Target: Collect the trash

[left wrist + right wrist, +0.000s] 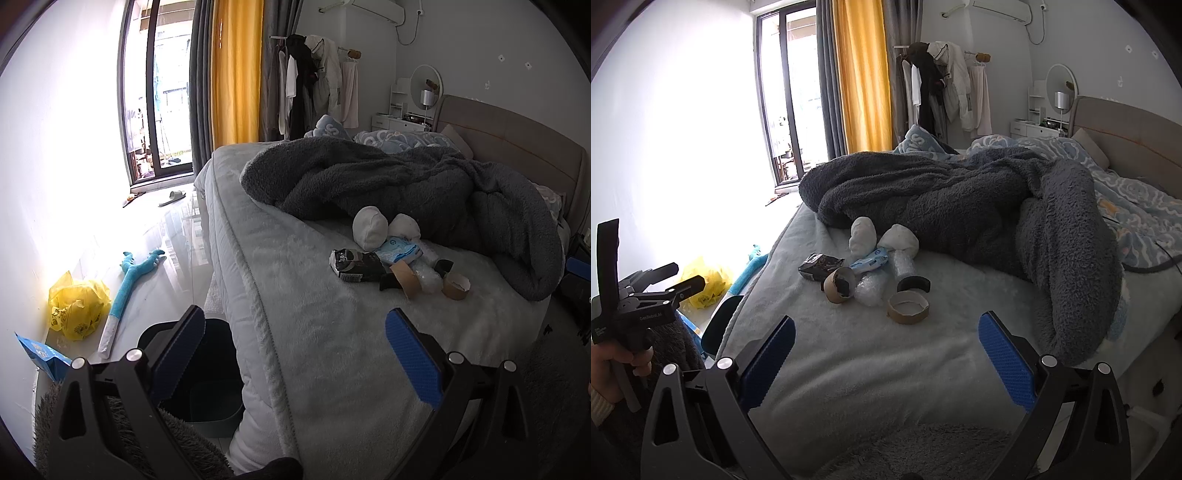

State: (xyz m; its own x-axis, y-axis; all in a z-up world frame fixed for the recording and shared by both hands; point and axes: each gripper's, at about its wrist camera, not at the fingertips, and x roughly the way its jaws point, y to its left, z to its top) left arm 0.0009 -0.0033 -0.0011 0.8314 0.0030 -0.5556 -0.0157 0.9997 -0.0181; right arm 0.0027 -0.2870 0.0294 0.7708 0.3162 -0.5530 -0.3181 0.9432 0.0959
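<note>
Bedroom daylight floods through a sliding glass door [159,96] on the left, beside one yellow curtain [236,70] and a rack of hanging clothes [314,81]. On the floor by the wall lie one blue packet [40,352], one crumpled yellow plastic bag [75,304] and one long blue plush toy [125,291]; print on the bag and packet is too small to read. One dark bin [207,373] stands on the floor against the bed's near corner.

Both grippers hover above the foot of the bed [332,350]. The left gripper [295,336] has its two blue-padded fingers spread wide and holds nothing. In the right wrist view its black body carries small white lettering, not clearly legible, and a hand [613,365] grips its handle.

The trash sits in one cluster mid-bed, just in front of a heaped grey fleece blanket [960,199]: two white wads [862,230], one black wrapper [820,266] with unreadable white print, one blue-and-white packet [870,260], one torn cardboard tube [836,286], bubble wrap [868,290], one black ring [914,283] and one cardboard tape core [908,307].

The right gripper [886,338], fingers likewise spread, is empty and short of the tape core.
</note>
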